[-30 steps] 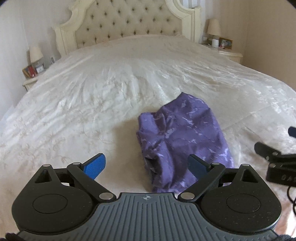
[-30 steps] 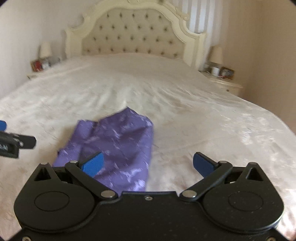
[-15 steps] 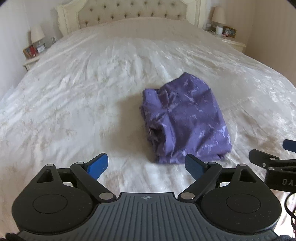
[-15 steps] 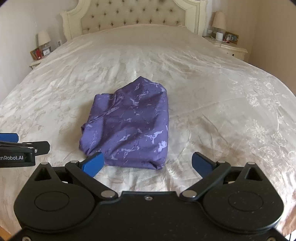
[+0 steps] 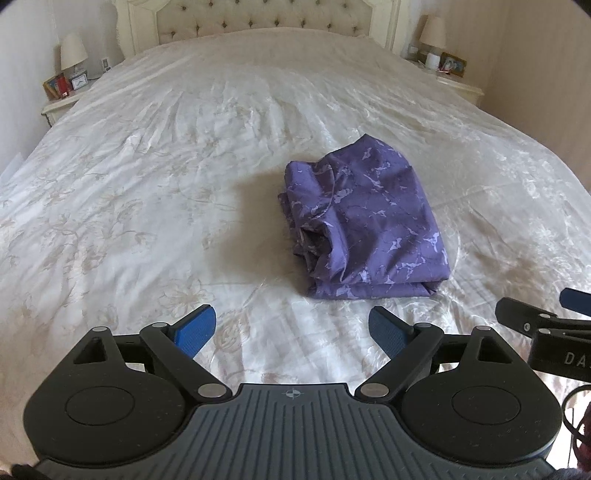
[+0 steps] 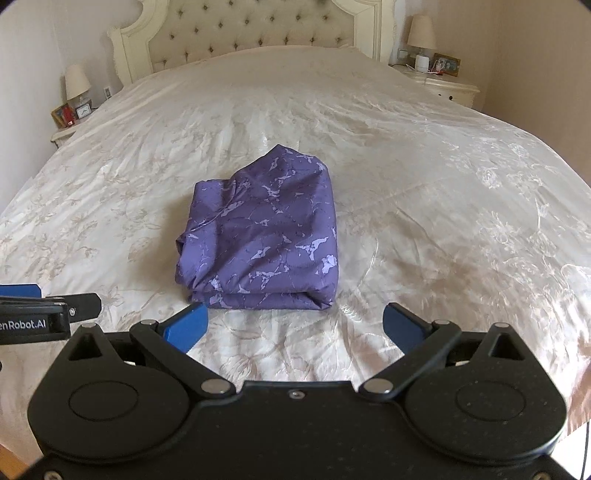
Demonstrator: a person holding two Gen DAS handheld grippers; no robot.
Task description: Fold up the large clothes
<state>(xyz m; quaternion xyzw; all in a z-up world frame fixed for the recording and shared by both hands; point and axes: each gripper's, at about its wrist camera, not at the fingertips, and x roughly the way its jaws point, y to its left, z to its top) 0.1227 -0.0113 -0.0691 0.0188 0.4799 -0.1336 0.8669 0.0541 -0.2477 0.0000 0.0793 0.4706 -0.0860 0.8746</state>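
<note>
My left gripper [image 5: 291, 332] hangs above the near part of the bed with its 2 blue fingers [image 5: 195, 330] spread wide and nothing between them. My right gripper [image 6: 293, 328] is the same, fingers well apart and bare, and I see it alongside at the right edge of the left wrist view. The purple garment [image 6: 264, 236] lies folded into a compact bundle on the cream bedspread [image 6: 443, 192], just beyond both sets of fingertips and touching neither. From the left wrist view the garment [image 5: 364, 225] sits right of centre, its bunched layered edges facing left and a smooth folded edge along the near side. From the right wrist view it sits slightly left of centre. Far off I can make out the tufted headboard [image 6: 255, 33], with a nightstand and lamp [image 6: 77, 83] on the left and another lamp [image 6: 421, 31] on the right
</note>
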